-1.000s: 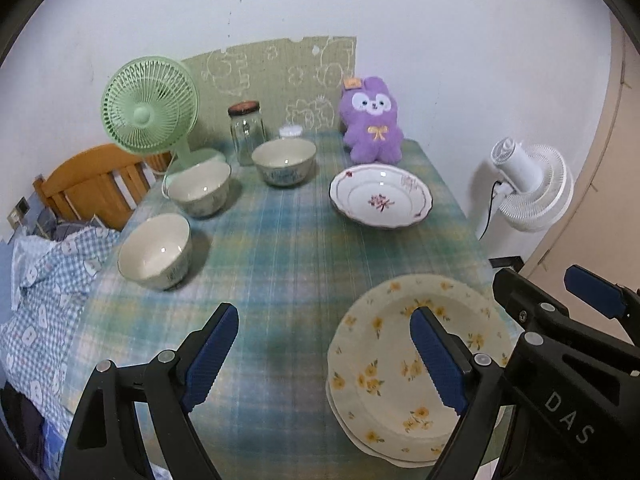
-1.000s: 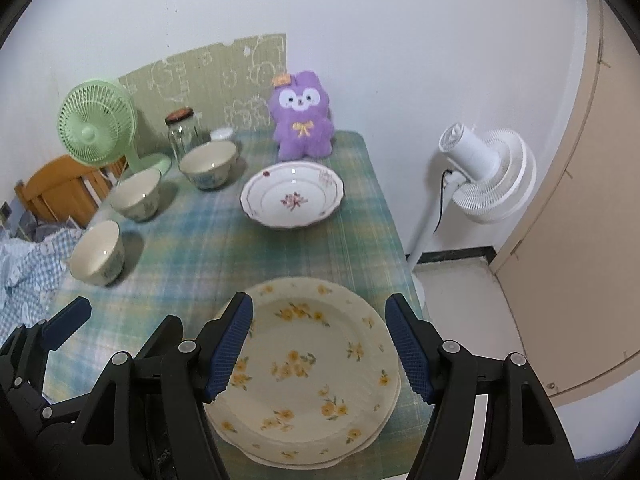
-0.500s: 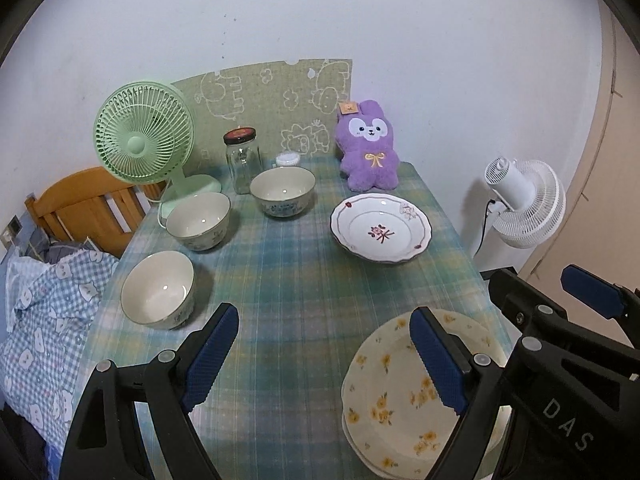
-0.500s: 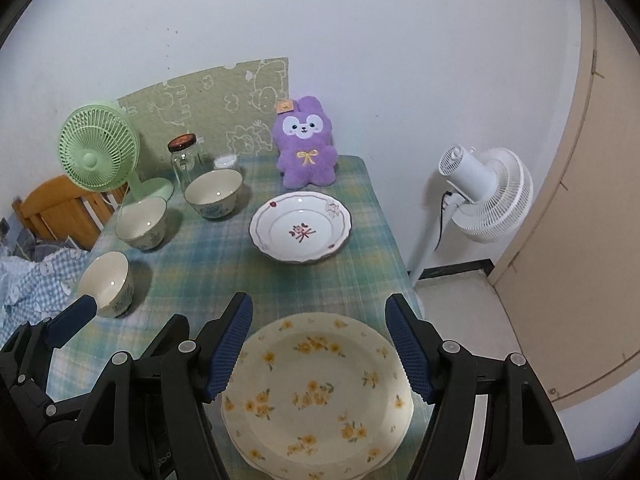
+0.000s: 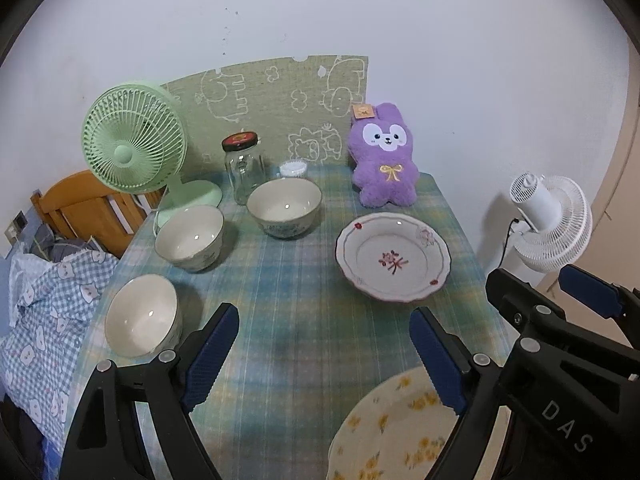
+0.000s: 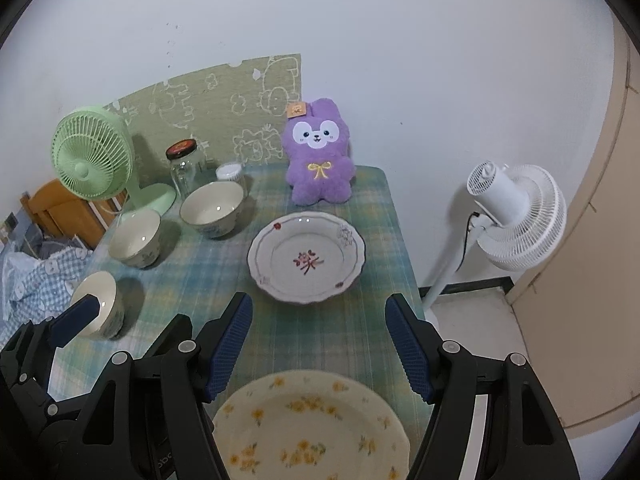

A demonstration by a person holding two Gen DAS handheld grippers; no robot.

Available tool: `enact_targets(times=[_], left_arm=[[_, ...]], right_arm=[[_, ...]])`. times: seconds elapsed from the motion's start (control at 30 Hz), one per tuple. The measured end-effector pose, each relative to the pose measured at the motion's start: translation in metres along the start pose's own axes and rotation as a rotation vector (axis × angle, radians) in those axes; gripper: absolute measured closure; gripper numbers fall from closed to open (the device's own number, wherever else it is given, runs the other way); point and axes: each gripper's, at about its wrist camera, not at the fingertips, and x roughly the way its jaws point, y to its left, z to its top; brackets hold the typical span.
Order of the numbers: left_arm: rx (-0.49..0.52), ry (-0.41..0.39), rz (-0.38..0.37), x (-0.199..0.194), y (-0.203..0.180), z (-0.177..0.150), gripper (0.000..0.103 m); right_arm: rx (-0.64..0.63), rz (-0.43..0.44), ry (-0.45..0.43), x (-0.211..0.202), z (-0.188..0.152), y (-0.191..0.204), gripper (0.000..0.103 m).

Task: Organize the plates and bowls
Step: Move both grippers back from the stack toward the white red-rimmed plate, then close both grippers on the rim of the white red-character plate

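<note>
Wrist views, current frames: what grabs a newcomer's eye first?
The purple plush bunny sitting upright at the far edge of the table, against the wall, stands out most. The green desk fan at the far left corner comes next, with three bowls strung along the left side in front of it. Nearest, the yellow-flowered plate lies at the table's close edge, just beyond the right gripper and its open blue-padded fingers.

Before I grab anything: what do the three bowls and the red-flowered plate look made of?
Bowls: probably glazed ceramic, each with a sharp light glint inside. Red-flowered plate: also glossy glazed ceramic or porcelain, with a painted pattern and scalloped rim; melamine can't be excluded.
</note>
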Motion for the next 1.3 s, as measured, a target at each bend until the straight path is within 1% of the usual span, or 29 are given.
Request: enact_targets(times=[0.07, 0.2, 0.43, 0.53, 0.73, 1.0, 1.07, 1.17, 1.3], left_arm=[[0.008, 0.003, 0.012, 0.008, -0.004, 0.007, 0.015], [0.008, 0.003, 0.02, 0.023, -0.01, 0.018, 0.015], [-0.008, 0.012, 0.029, 0.051, -0.019, 0.037, 0.016], [-0.006, 0.018, 0.031, 0.063, -0.023, 0.042, 0.02], [-0.019, 0.021, 0.037, 0.086, -0.028, 0.05, 0.02], [-0.041, 0.047, 0.043, 0.115, -0.031, 0.058, 0.027], [-0.043, 0.055, 0.039, 0.124, -0.031, 0.059, 0.033], [-0.048, 0.054, 0.048, 0.136, -0.033, 0.061, 0.034], [-0.055, 0.046, 0.032, 0.153, -0.035, 0.064, 0.034]], right_arm=[[-0.017, 0.026, -0.001, 0.007, 0.006, -0.003, 0.031], [-0.042, 0.033, -0.007, 0.023, 0.02, -0.008, 0.031], [-0.018, 0.047, 0.011, 0.053, 0.038, -0.02, 0.031], [-0.018, 0.038, 0.019, 0.065, 0.043, -0.023, 0.031], [-0.026, 0.029, 0.022, 0.089, 0.053, -0.027, 0.031], [-0.001, 0.04, 0.026, 0.121, 0.062, -0.032, 0.031], [-0.004, 0.04, 0.026, 0.13, 0.064, -0.032, 0.031], [-0.009, 0.034, 0.022, 0.142, 0.067, -0.032, 0.031], [-0.013, 0.019, 0.02, 0.158, 0.07, -0.034, 0.031]])
